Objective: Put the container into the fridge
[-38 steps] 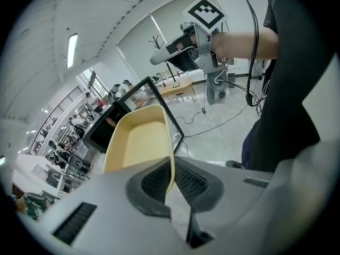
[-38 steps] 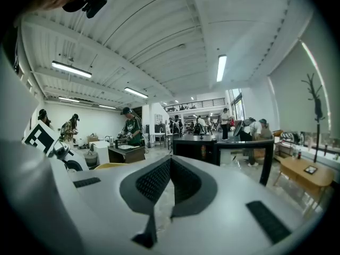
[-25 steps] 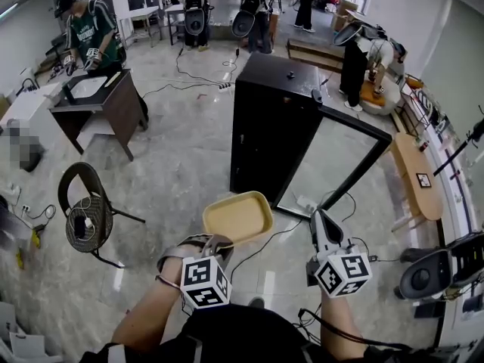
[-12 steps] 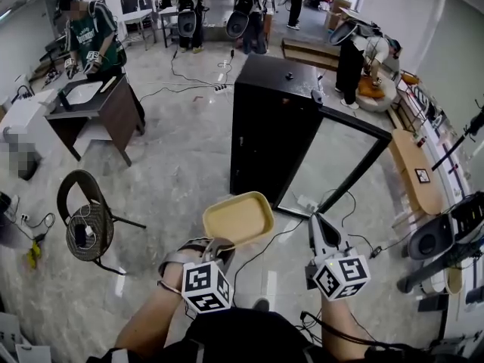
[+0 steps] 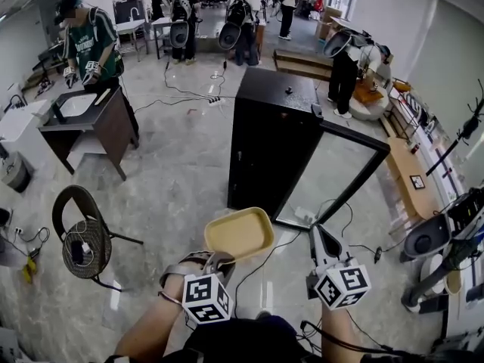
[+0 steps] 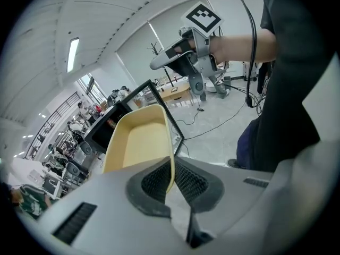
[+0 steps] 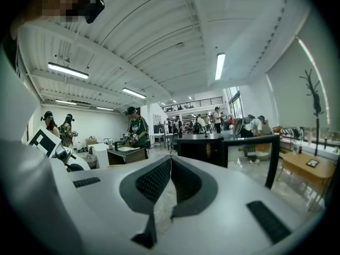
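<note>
In the head view a shallow yellow container [image 5: 239, 234] hangs above the floor, a little short of the black fridge [image 5: 272, 134]. The fridge's glass door [image 5: 336, 176] stands open to the right. My left gripper [image 5: 218, 259] is shut on the container's near rim. The left gripper view shows that rim pinched between the pads, with the container [image 6: 139, 139] reaching out toward the fridge [image 6: 105, 125]. My right gripper [image 5: 318, 237] is shut and empty, to the right of the container. It points at the fridge [image 7: 204, 149] and its door [image 7: 268, 155].
A round-backed chair [image 5: 79, 233] stands at the left, and behind it a person works at a dark desk [image 5: 87, 119]. Cables [image 5: 333, 229] trail over the floor by the door. A wooden bench [image 5: 412, 176] is at the right. Several people stand beyond the fridge.
Both grippers and the container have drifted a little nearer the fridge. The left grip on the rim is unchanged and the right jaws stay shut.
</note>
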The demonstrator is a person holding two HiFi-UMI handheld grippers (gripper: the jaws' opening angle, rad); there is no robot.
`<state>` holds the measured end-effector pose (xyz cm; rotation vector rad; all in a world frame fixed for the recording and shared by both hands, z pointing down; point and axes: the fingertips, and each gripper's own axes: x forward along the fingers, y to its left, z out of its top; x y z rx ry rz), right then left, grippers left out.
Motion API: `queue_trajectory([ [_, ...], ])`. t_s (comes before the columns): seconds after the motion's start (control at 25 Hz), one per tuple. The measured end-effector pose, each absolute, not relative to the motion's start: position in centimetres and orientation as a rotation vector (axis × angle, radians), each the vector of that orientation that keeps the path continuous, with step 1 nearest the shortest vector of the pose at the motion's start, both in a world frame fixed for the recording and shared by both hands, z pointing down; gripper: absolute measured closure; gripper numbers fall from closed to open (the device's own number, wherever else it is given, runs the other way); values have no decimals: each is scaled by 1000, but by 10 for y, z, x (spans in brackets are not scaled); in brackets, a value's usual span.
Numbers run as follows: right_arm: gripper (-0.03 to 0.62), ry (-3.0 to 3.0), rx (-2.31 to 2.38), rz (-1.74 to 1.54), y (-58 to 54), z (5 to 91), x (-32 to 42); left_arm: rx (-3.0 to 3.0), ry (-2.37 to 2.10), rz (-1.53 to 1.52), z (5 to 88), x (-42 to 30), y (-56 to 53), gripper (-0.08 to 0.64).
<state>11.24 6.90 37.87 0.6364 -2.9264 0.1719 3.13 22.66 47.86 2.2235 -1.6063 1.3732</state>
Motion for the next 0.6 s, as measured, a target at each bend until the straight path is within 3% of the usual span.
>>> queue_trajectory([
  [0.6, 577, -2919, 654, 161, 49, 391, 87, 2271, -1560, 1388, 489, 0, 199, 537],
])
